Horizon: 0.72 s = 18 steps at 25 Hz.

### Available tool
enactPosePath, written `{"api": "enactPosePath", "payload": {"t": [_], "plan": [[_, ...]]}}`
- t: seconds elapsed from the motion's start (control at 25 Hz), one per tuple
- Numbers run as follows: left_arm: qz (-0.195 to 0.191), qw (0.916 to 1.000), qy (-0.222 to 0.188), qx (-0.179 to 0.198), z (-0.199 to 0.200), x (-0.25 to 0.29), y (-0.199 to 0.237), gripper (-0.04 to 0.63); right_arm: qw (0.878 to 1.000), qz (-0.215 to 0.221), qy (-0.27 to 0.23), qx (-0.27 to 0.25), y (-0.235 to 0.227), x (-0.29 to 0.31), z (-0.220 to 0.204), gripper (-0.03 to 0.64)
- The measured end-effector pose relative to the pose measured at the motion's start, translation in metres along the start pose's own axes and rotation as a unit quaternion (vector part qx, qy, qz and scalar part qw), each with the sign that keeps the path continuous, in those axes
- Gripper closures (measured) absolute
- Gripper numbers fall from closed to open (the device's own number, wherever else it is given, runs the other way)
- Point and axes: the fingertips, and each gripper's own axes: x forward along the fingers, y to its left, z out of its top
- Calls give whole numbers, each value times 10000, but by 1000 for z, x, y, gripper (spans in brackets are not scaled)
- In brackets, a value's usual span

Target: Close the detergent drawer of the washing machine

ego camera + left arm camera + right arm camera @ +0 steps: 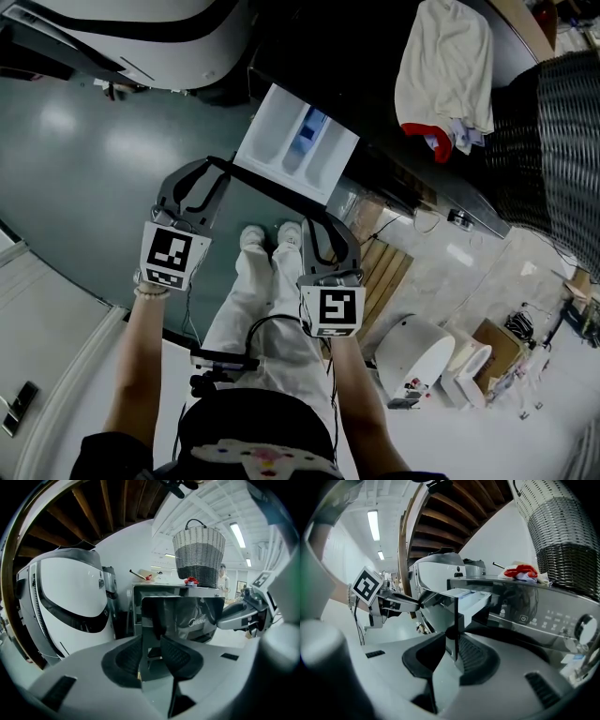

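The detergent drawer [295, 141] stands pulled out of the dark washing machine [375, 94]; it is white inside with a blue compartment. My left gripper [225, 167] grips the left end of its dark front panel [183, 611], with the pads on either side of the panel's lower edge [152, 653]. My right gripper [317, 220] holds the panel's right end. In the right gripper view the panel shows edge-on between the jaws [454, 651], and the open drawer [468, 599] reaches back to the control panel [543, 616].
A woven basket [553, 141] and a pale cloth [445, 66] sit on top of the machine. A white rounded machine [70, 602] stands to the left. The person's white trousers and shoes [267, 281] are below the drawer.
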Motion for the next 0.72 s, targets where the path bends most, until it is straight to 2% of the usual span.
{"api": "enactPosePath", "payload": {"t": [0.24,0.72], "plan": [[72,9999,27,-83,1,2,1,466,9999,53,3,-149,-1,3,3,515],[217,9997,-34,-80,16,23,9,468,9999,-110,-41,38,-22,17,13,512]]}}
